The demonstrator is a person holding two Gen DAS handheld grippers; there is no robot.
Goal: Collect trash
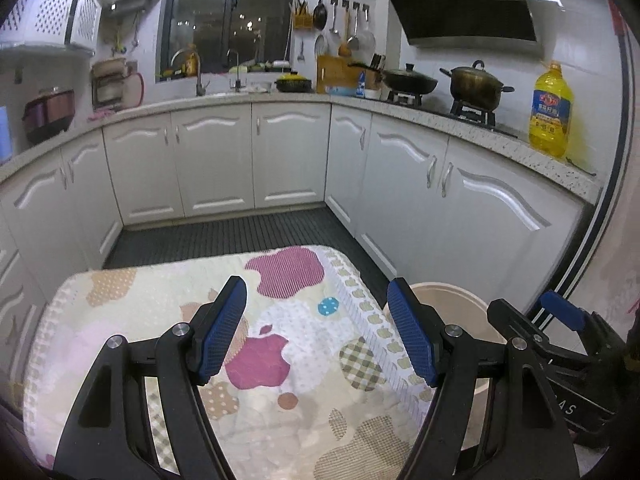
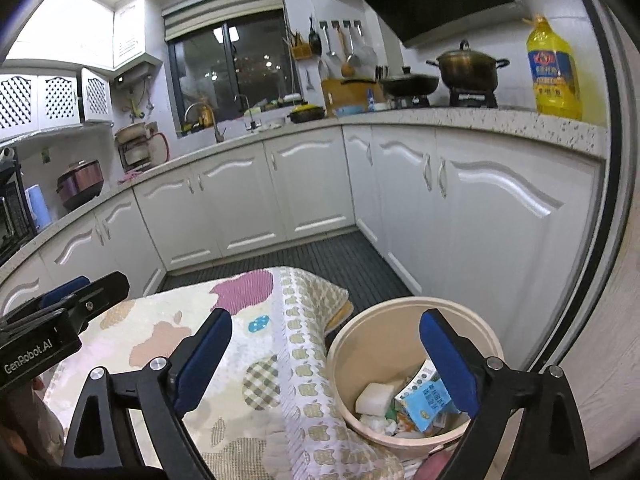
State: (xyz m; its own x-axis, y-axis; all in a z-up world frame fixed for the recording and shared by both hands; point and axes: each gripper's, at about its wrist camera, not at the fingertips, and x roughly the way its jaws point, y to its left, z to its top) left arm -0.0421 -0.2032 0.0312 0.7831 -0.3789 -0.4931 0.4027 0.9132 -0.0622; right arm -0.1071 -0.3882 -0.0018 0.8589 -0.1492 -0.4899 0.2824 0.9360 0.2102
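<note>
A beige round bin (image 2: pixel 360 344) stands on the floor right of a cloth-covered table (image 2: pixel 256 360). Inside it lie a white sponge-like block (image 2: pixel 374 398), a blue carton (image 2: pixel 426 404) and paper scraps. My right gripper (image 2: pixel 326 350) is open and empty, held above the table's right edge and the bin. My left gripper (image 1: pixel 318 330) is open and empty above the patterned cloth (image 1: pixel 280 360). The bin's rim (image 1: pixel 448 292) shows right of it. The right gripper also shows in the left wrist view (image 1: pixel 560 316), and the left gripper shows at the left of the right wrist view (image 2: pixel 64 304).
White cabinets (image 1: pixel 288 152) wrap around a dark ribbed floor (image 1: pixel 240 232). On the counter stand a yellow oil bottle (image 1: pixel 550 110), pots on a stove (image 1: pixel 476 84) and a sink tap (image 1: pixel 198 76). A rice cooker (image 1: pixel 48 114) sits at the left.
</note>
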